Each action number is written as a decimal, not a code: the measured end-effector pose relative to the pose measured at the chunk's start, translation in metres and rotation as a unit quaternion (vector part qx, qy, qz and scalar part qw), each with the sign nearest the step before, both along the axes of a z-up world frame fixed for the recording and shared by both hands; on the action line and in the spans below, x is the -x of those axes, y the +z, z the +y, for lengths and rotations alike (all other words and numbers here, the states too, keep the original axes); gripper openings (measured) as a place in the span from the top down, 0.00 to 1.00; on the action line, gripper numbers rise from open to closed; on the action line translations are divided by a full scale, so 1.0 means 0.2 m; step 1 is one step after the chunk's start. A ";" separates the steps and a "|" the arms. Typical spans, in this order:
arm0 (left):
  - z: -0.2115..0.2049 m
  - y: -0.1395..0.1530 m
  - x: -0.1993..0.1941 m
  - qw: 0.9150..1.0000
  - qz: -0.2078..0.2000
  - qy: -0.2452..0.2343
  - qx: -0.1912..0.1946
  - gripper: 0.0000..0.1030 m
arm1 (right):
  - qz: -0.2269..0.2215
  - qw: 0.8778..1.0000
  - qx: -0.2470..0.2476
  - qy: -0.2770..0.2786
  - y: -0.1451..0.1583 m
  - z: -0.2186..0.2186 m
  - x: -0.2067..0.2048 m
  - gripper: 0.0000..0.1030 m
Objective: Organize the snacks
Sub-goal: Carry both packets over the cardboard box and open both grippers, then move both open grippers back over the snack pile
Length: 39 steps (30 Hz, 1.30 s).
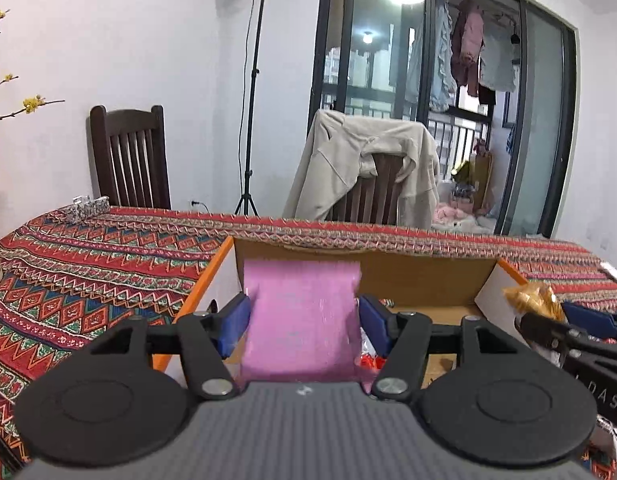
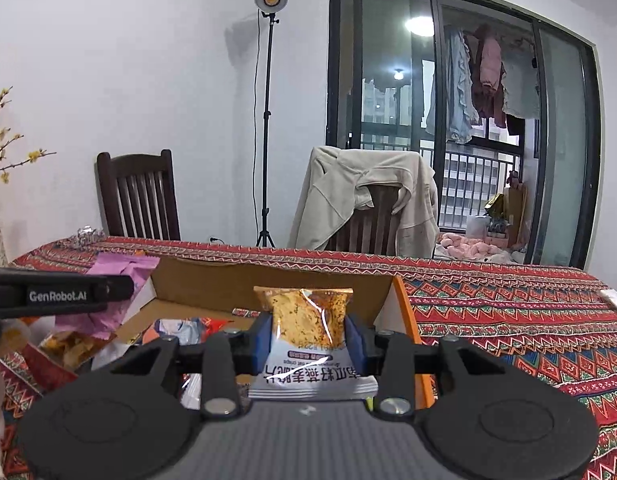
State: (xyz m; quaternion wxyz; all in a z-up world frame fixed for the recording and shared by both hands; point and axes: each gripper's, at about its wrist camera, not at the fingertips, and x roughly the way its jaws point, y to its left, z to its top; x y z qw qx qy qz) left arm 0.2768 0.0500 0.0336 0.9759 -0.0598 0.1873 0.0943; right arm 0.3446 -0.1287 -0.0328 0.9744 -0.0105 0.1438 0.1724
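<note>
- Above the open cardboard box (image 1: 420, 276), the left gripper (image 1: 304, 314) holds a pink snack packet (image 1: 302, 320) between its blue pads (image 1: 238, 316), the jaws spread only as far as the packet's width and pressing on both of its sides.
- The pink snack packet stands upright in that grip, its top edge level with the box's far wall in the left wrist view.
- Over the same box, toward its right-hand side, the right gripper (image 2: 308, 340) is clamped on a yellow-and-white snack packet (image 2: 308, 332), whose printed text reads upside down to the camera.
- That packet's yellow end points up and away from the gripper; its white end hangs down toward the gripper's body.
- Inside the box lie other snack packets (image 2: 196, 328) in red, white and orange wrappers, loosely heaped on the floor of the box.
- The box sits on a table under a red patterned tablecloth (image 2: 508, 320), with its orange-edged flaps open.
- From the right wrist view the left gripper's arm enters at the left edge with the pink packet beyond it; from the left wrist view the right gripper and its yellow packet show at the right edge.
- Beyond the table stand two dark wooden chairs, one (image 1: 372, 172) draped with a beige jacket (image 1: 348, 160), and a light stand (image 2: 268, 120) against the wall.
</note>
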 end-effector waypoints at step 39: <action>0.18 -0.11 0.66 0.998 0.049 0.033 0.036 0.00 | 0.090 0.992 0.018 -0.092 -0.06 -0.20 0.76 0.00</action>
